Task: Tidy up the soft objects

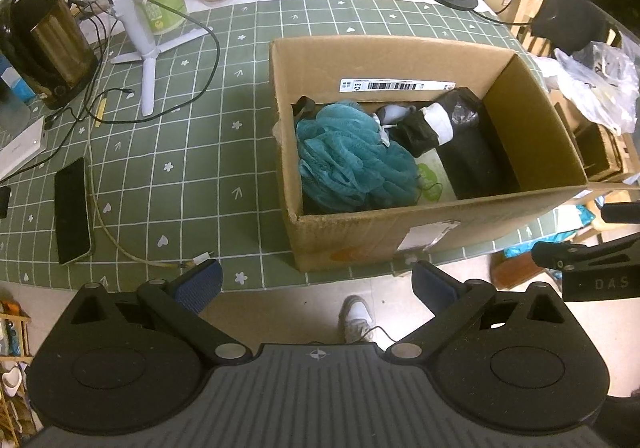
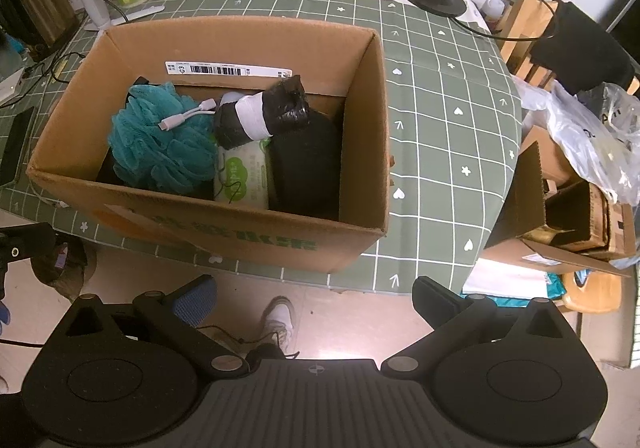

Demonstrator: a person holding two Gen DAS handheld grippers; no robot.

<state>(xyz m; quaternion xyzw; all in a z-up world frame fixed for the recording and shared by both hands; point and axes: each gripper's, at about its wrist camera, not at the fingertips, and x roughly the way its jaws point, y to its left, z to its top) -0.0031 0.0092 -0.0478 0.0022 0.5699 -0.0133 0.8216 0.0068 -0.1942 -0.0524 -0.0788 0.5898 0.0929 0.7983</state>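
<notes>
Both grippers, left (image 1: 317, 284) and right (image 2: 314, 298), gape empty before the cardboard box (image 2: 224, 232) (barcode sticker (image 2: 228, 69) reads "C3") holding a teal loofah (image 2: 160, 143).

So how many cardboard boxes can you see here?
2. A big open box sits on the green checked tablecloth with soft things inside; a smaller open box stands off the table's right edge. Others may be hidden.

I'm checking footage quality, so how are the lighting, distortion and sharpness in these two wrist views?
Left wrist: dim, greenish light, strong fisheye bending of the tablecloth grid, cardboard box interior shadowed. Right wrist: similar curvature, bright glare on the floor, dark corner vignetting, slightly soft throughout.
</notes>
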